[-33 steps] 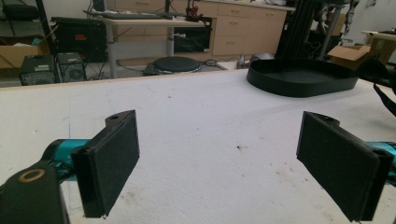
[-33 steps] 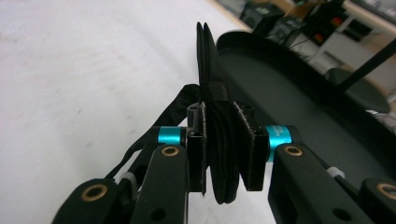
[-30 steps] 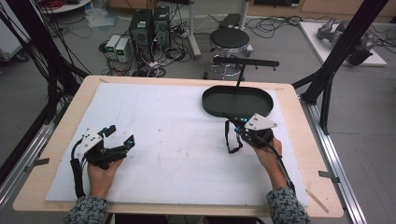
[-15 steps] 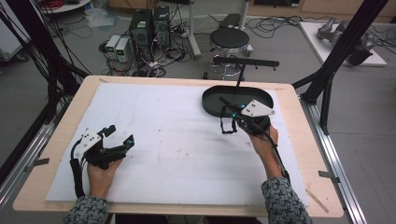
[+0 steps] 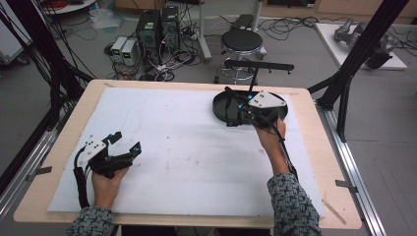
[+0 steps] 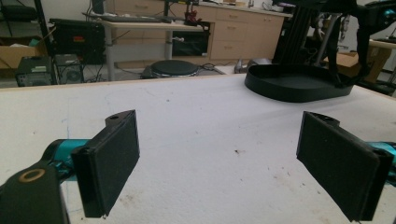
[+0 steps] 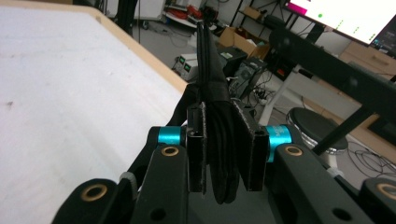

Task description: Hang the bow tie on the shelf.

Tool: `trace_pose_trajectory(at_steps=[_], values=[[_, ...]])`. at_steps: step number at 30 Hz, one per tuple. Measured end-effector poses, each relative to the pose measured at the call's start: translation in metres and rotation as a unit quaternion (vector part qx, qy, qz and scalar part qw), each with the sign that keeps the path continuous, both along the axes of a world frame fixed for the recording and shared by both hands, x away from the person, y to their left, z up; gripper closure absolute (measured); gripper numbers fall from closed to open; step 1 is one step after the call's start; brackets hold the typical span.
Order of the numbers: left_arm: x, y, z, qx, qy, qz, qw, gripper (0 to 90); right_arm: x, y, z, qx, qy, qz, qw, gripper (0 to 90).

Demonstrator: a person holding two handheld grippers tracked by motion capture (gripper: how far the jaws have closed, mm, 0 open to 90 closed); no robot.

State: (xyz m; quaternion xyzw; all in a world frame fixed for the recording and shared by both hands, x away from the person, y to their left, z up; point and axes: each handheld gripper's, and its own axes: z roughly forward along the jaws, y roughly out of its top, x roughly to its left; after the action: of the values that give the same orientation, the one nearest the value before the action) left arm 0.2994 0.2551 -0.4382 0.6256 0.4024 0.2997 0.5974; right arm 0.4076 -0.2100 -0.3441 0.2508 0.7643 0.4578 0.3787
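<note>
A black oval tray (image 5: 220,107) lies at the far right of the white mat, and in the left gripper view the tray (image 6: 294,85) sits ahead to the right. My right gripper (image 5: 244,105) hovers over the tray, shut on a black strap-like thing (image 5: 230,92) whose end sticks out past the jaws. In the right gripper view the jaws of that gripper (image 7: 224,121) clamp the folded black strap (image 7: 219,140) between the pads. My left gripper (image 5: 126,143) rests low at the near left of the mat. Seen from its own camera, the left gripper (image 6: 219,158) is open with nothing between its jaws.
The white mat (image 5: 182,147) covers most of the wooden table (image 5: 314,147). Beyond the far edge stand a black stool (image 5: 241,42), computer boxes (image 5: 157,24) with cables, and black frame posts (image 5: 361,54) at both sides.
My right gripper has risen and moved away from me, from the tray's near side to over it, carrying the black strap. The left gripper has stayed put.
</note>
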Motion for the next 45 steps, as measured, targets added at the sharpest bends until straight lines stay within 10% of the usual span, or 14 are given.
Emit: trace_pose_trajectory(at_steps=[18, 45], values=[[0.000, 0.001, 0.000, -0.008, -0.001, -0.004, 1.0000, 13.4, 0.041, 0.019, 0.030, 0.047, -0.026, -0.019, 0.9984, 76.1], [0.001, 0.001, 0.000, -0.011, 0.002, -0.005, 0.9999, 13.9, 0.072, 0.034, 0.033, 0.038, -0.036, -0.083, 0.9952, 75.8]])
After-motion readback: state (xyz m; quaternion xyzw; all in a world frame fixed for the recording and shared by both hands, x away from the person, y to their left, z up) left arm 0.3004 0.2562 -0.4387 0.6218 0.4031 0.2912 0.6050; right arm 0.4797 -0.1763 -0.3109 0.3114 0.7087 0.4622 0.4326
